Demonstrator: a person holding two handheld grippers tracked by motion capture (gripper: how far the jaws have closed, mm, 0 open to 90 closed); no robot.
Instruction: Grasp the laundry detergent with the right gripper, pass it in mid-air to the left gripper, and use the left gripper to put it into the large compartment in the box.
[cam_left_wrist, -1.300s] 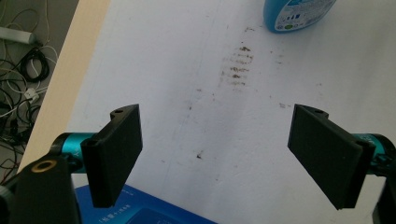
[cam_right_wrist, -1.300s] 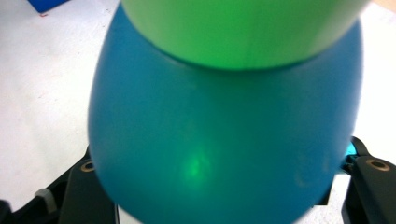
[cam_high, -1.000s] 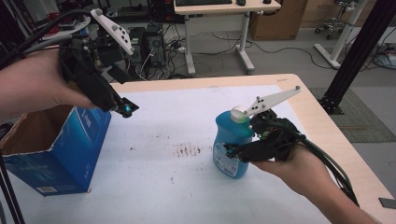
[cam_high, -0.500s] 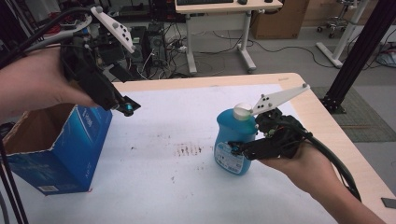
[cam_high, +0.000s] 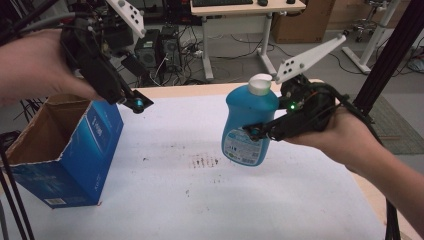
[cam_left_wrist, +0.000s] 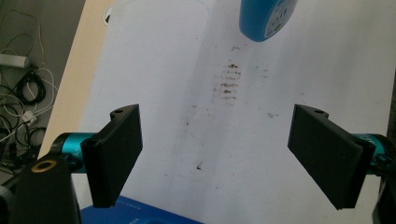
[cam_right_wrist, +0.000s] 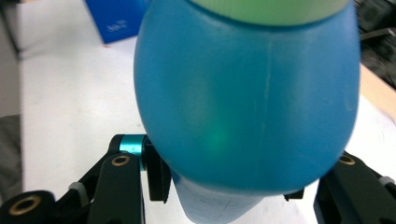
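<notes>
High view: the right gripper (cam_high: 260, 131), held in the person's right hand (cam_high: 345, 135), was clamped on the lower body of a blue bottle (cam_high: 248, 125) with a white cap (cam_high: 260, 84). The bottle stood nearly upright, with its base clear of the white table cover (cam_high: 200, 200) and its printed label facing the camera. It sat at the forward end of the gripper, reaching out past the jaws to the left, with the cap above them and the base just below.

Right gripper view: the bottle (cam_right_wrist: 247, 93) bulged between the two black jaws, which pressed on its sides low in the frame; the pale cap (cam_right_wrist: 271, 9) lay at the top edge.

High view: the left gripper (cam_high: 132, 102), held in the person's left hand (cam_high: 35, 65), hung over the near right corner of an open blue cardboard box (cam_high: 75, 150) at the left side of the table. It was well apart from the bottle and pointed down and to the right.

Left gripper view: the jaws of the left gripper (cam_left_wrist: 217, 154) stood wide apart with nothing between them. Beyond them lay the white cover with a patch of dark smudges (cam_left_wrist: 229, 81), and the base of the bottle (cam_left_wrist: 266, 18) showed at the top edge, far from the pads (cam_left_wrist: 116, 149).
</notes>
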